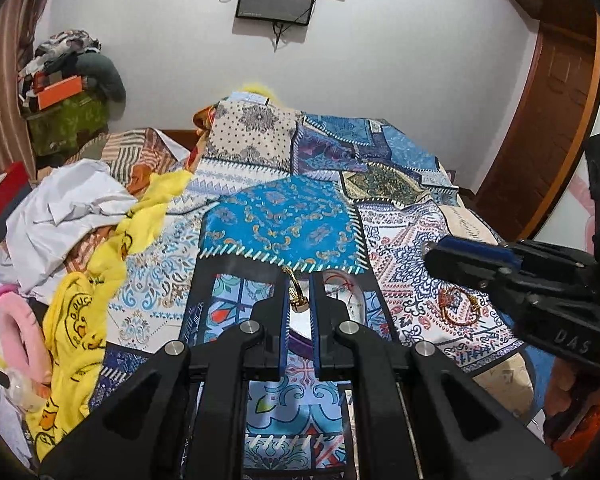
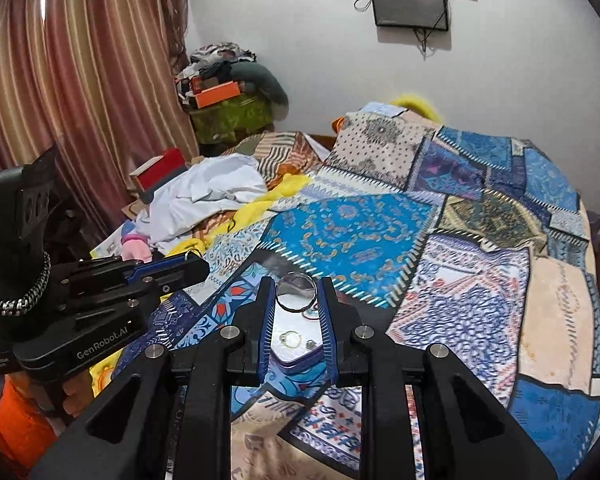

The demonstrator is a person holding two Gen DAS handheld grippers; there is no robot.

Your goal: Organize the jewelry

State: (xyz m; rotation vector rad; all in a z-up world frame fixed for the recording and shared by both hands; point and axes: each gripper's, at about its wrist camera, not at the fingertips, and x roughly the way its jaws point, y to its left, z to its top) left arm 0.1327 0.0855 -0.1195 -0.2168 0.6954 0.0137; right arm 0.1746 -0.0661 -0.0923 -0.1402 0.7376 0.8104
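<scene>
1. The patchwork bedspread (image 2: 480, 280) fills the view; the open tin tray (image 2: 296, 354) lies at 6 o'clock, under both tools.
2. The right gripper (image 2: 296, 300) is clamped on a silver bangle (image 2: 295, 293); lower it level into the tray.
3. The left gripper (image 1: 299, 300) pinches a gold piece (image 1: 296, 294); release only low over the tray, I think, so nothing bounces out.

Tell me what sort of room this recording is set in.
Most likely a bedroom in a home. A bed covered by a patchwork quilt fills the view, loose clothes lie heaped on it, striped curtains hang at the side, and a screen is mounted on the wall.
</scene>
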